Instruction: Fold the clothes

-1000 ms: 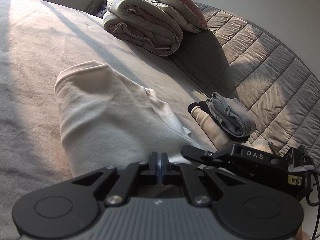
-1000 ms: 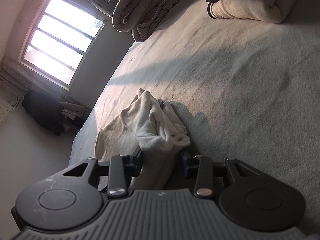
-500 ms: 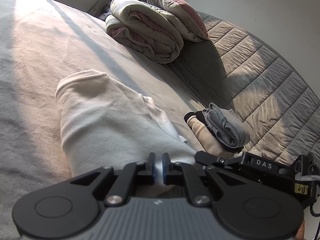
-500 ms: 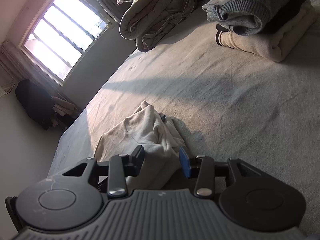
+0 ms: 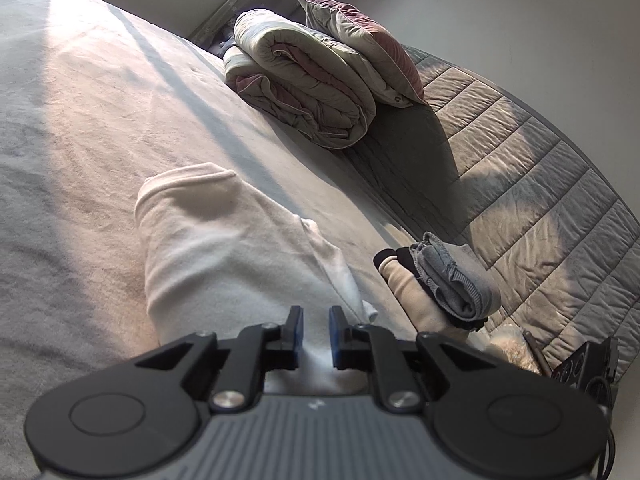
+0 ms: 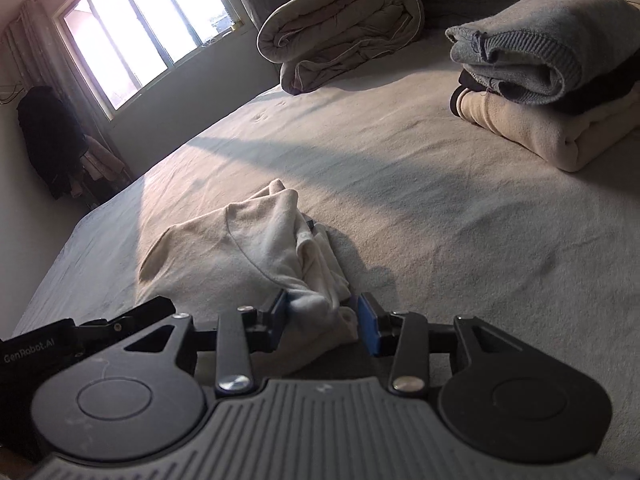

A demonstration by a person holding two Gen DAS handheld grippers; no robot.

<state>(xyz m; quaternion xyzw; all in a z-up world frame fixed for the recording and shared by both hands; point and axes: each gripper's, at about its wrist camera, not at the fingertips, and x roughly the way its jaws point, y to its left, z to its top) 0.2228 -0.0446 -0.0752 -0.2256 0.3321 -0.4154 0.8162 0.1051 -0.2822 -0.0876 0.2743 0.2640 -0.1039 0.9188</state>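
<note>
Left claw (image 5: 314, 330): jaws slightly spread, nothing pinched, garment (image 5: 240, 264) directly beneath and ahead. Right claw (image 6: 324, 320): jaws part-spread astride the garment's bunched edge; whether the pads press it cannot be told. Folded stack (image 6: 548, 92) lies ahead to the right, well apart. Rolled duvet (image 6: 344, 24) sits farthest ahead on the bed (image 6: 460, 220).

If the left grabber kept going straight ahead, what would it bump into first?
Probably the white garment. It lies right under and ahead of the left gripper, whose jaws stand slightly apart with nothing pinched. The folded clothes pile sits off to the right.
</note>
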